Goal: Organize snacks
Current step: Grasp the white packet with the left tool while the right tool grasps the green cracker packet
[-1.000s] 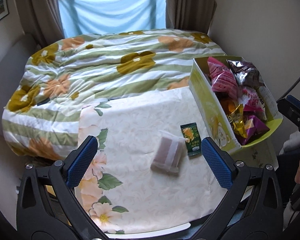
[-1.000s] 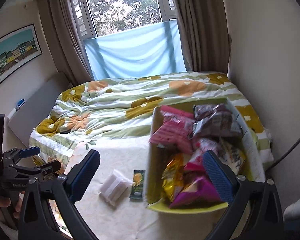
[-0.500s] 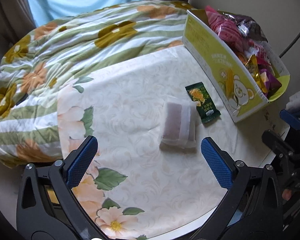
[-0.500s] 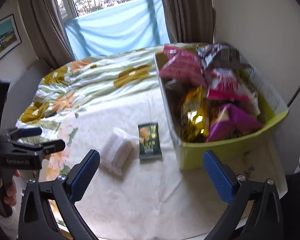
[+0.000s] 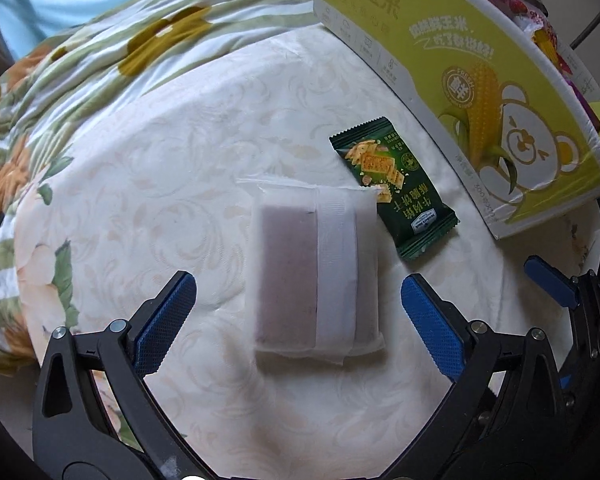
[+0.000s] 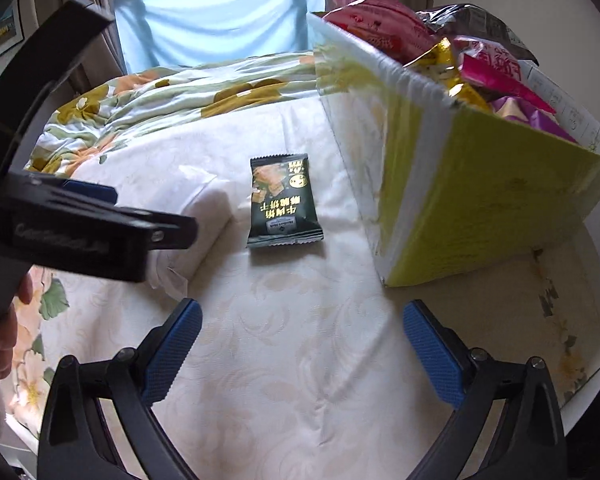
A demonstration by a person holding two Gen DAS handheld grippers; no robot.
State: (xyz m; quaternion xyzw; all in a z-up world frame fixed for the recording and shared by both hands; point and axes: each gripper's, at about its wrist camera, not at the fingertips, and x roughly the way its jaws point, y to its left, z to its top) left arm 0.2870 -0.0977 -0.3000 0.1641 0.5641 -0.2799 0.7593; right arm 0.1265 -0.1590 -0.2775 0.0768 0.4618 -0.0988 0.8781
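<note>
Closest in, the left gripper (image 5: pixel 298 322) is hanging spread wide over the white-wrapped snack bar (image 5: pixel 316 270), a blue pad standing off each long side of it and neither one touching the wrapper. The bar itself is lying flat on the cream floral tablecloth (image 5: pixel 160 184). The right gripper (image 6: pixel 302 350) is pointing down at bare cloth on the near side of the green cracker packet (image 6: pixel 283 201); its jaws are wide but closing in, with nothing between them. In the right wrist view a hand (image 6: pixel 0 332) is showing at the left edge, gripping the left tool's handle. Just beyond the white bar, touching its far right corner, the green cracker packet is lying flat and tilted. Right of that packet, close but apart, the yellow corn-print box (image 5: pixel 496 92) is standing on the cloth, crammed with pink, gold and purple snack bags (image 6: pixel 488 68). Farther back, past the cloth's edge, a flowered quilt (image 5: pixel 112 52) is lying bunched.
</note>
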